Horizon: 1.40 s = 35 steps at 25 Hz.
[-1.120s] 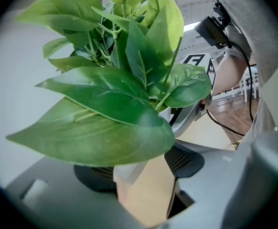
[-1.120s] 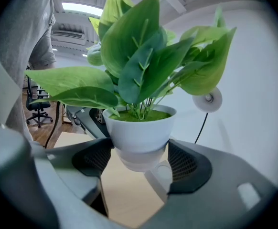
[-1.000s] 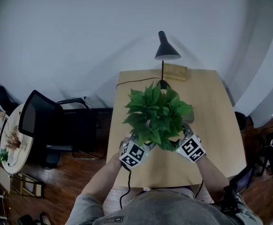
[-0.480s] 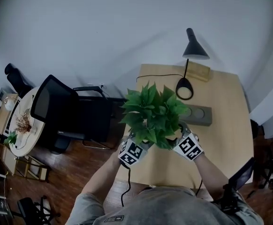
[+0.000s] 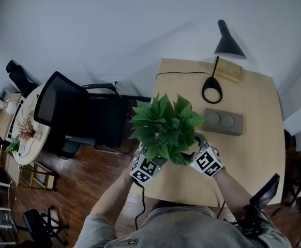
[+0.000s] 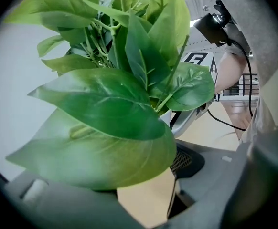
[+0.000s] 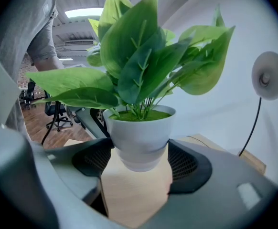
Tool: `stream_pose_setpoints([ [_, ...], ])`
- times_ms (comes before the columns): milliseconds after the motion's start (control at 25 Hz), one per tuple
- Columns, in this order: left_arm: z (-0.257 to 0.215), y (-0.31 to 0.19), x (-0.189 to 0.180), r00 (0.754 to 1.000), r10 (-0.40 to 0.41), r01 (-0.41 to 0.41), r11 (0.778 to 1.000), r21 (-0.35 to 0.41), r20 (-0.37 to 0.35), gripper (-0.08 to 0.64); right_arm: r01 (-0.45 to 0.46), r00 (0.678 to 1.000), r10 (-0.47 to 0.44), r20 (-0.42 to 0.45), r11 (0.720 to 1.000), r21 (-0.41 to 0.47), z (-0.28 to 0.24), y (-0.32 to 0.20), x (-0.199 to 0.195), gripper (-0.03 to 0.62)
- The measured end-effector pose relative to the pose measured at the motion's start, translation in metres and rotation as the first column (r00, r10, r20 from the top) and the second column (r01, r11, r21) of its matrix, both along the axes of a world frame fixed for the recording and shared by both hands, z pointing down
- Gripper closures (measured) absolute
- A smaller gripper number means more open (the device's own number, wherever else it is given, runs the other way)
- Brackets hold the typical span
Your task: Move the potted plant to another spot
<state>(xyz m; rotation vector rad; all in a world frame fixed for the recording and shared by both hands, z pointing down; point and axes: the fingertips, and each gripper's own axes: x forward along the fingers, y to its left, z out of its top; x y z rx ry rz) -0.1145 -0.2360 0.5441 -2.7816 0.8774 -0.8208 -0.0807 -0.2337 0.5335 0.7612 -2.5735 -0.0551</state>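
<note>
Shifted the potted plant (image 5: 165, 128) left within the last second: off mid-tabletop in front of the lamp (image 5: 228, 45), over to the left edge, toward the near-left corner. Hanging some leaves (image 6: 105, 109) out past that edge, above the floor (image 5: 88, 190).

Pinching the white pot (image 7: 138, 137) with the right gripper (image 7: 141, 163) jaws, one pad each side, low on the wall under the rim. Presumably to keep the weight under the grip and the foliage out of the pads. Holding it upright, soil level. Seems lifted clear of the tabletop (image 5: 243, 159); cannot confirm a gap under the base.

Holding the left gripper (image 6: 141, 185) on the opposite side, jaws spread, with only leaves and bare tabletop between them and the pot beyond the tips. Probably guarding the far side, not bearing load.

Room:
- Plenty of bare wood toward the near edge and the right edge.
- Blocked toward the far-right corner by the lamp, its cord (image 5: 184, 74) along the far edge, and a grey block (image 5: 222, 121) with two round sockets near mid-tabletop.
- Past the left edge, a chair (image 5: 62, 110) close by, then floor. No margin that way.

Would set down slightly inboard of the left edge, base fully on wood. Watch for leaves snagging the left jaws on release.
</note>
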Motion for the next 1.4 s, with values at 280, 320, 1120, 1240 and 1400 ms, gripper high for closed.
stream_pose_setpoints([
  [280, 0.047, -0.017, -0.036, 0.999, 0.044, -0.042, 0.995, -0.094, 0.011, 0.256, -0.041, 0.999, 0.04, -0.015, 0.995, -0.096, 0.047, -0.017, -0.037, 0.213],
  [320, 0.053, -0.021, -0.04, 0.999, 0.048, -0.046, 0.993, -0.108, 0.012, 0.256, -0.045, 0.999, 0.043, -0.019, 0.993, -0.108, 0.053, -0.02, -0.041, 0.213],
  [1120, 0.146, -0.043, -0.049, 0.995, 0.077, -0.063, 0.975, -0.211, 0.059, 0.255, -0.092, 0.993, 0.07, -0.099, 0.967, -0.237, 0.148, -0.043, -0.051, 0.213],
  [1240, 0.148, -0.043, -0.048, 0.995, 0.072, -0.059, 0.979, -0.196, 0.063, 0.255, -0.091, 0.993, 0.07, -0.096, 0.966, -0.242, 0.152, -0.043, -0.05, 0.213],
  [1400, 0.151, -0.041, -0.045, 0.994, 0.077, -0.062, 0.983, -0.173, 0.08, 0.256, -0.101, 0.992, 0.08, -0.094, 0.963, -0.249, 0.156, -0.043, -0.046, 0.213],
])
